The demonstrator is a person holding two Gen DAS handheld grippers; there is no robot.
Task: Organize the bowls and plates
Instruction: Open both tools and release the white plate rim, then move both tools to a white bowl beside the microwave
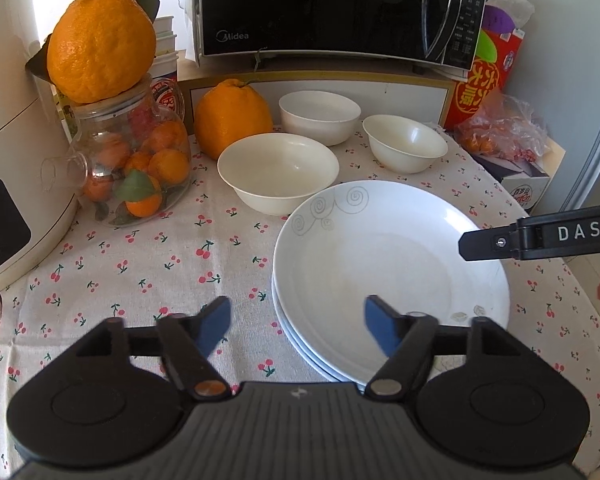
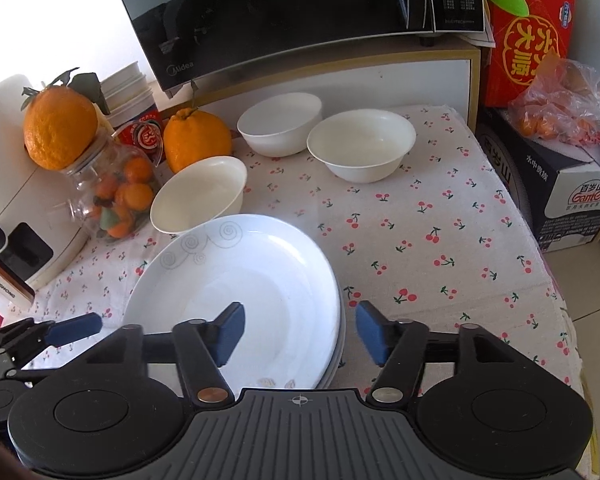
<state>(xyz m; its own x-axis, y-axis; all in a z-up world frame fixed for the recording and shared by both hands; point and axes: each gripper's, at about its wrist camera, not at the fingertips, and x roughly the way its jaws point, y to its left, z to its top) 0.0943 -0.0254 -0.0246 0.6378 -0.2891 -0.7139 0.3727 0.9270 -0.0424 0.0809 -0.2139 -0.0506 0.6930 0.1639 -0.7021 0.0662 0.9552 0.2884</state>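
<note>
On the cherry-print tablecloth [image 2: 440,216] I see the plate stack [image 1: 380,256] sitting near the front edge — left gripper [image 1: 298,330] straddles its left rim, right gripper [image 2: 300,330] its right rim, both with jaws wide apart, pads clear of the china, gripping nothing. Three white bowls [image 1: 278,170] [image 1: 319,116] [image 1: 405,142] sit separately behind the stack, below the microwave [image 1: 320,8].

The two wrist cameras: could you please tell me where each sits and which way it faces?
Left wrist: on the left gripper, angled down over the stacked plates' left edge toward the microwave; own open jaws, the right gripper's finger.
Right wrist: on the right gripper, straddling the plates' right rim; own open jaws, a left-gripper finger.
Shared: plates, three white bowls, microwave.
</note>
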